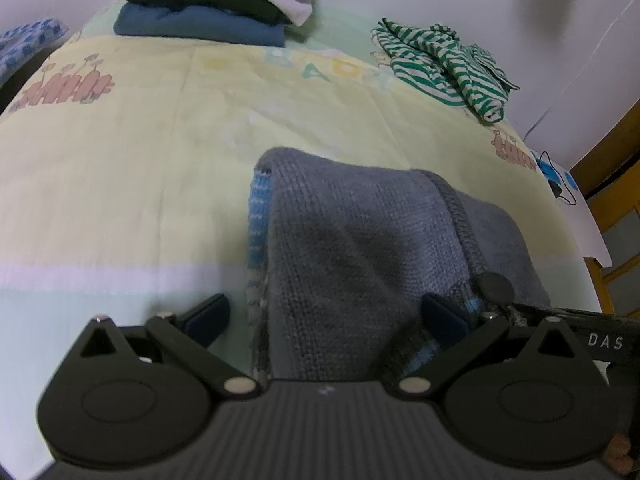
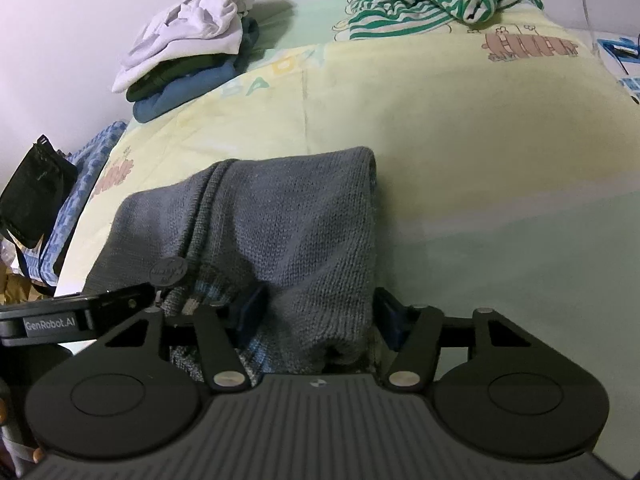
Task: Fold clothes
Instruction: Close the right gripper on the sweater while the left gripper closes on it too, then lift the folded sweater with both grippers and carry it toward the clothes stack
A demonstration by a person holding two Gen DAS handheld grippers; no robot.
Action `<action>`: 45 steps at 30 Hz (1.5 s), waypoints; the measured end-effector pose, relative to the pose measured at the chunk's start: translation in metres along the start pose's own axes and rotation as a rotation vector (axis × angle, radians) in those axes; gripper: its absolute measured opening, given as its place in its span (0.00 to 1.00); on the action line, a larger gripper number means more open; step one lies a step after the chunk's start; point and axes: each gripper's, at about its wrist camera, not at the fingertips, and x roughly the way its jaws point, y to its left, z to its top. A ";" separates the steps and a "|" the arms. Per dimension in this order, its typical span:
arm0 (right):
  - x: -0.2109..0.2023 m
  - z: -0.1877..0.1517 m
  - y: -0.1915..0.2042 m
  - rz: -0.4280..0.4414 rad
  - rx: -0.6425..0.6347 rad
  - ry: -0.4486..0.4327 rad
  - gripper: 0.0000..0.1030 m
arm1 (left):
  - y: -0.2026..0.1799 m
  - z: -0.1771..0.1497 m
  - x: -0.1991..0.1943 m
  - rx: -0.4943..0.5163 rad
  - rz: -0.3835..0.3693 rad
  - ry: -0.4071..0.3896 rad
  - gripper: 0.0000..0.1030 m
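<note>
**Grey sweater between two hand-held grippers on the bed**

One grey knit sweater point(image 1: 360, 240) lies folded on the bed point(image 1: 120, 160), blue stripes showing at its left edge, a dark button on its placket. Beyond it – one stack point(image 1: 208, 4) of three folded garments and one green-striped heap point(image 1: 440, 64). The left hand-held gripper point(image 1: 326, 312) stands apart over the sweater's near left part; the right hand-held gripper point(image 2: 318, 312) straddles its right fold, not visibly clamped. Open bed lies on both sides of the sweater.
</note>
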 end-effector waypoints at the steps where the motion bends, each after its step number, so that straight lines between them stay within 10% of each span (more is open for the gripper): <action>1: 0.000 0.000 0.001 -0.002 -0.001 0.000 0.59 | 0.000 0.000 0.000 0.003 -0.002 0.001 0.99; 17: 0.000 -0.003 0.002 -0.004 0.006 -0.020 0.56 | -0.001 0.003 0.000 -0.002 -0.048 0.008 0.87; 33: -0.013 0.000 0.000 0.076 -0.056 -0.046 0.33 | 0.011 0.003 -0.017 -0.079 -0.092 -0.022 0.41; 40: -0.011 0.002 -0.005 0.086 -0.066 -0.039 0.40 | 0.012 0.004 -0.015 -0.092 -0.075 -0.009 0.50; 45: -0.001 0.019 -0.023 0.116 -0.008 -0.021 0.63 | 0.024 0.012 -0.010 -0.117 -0.052 0.013 0.89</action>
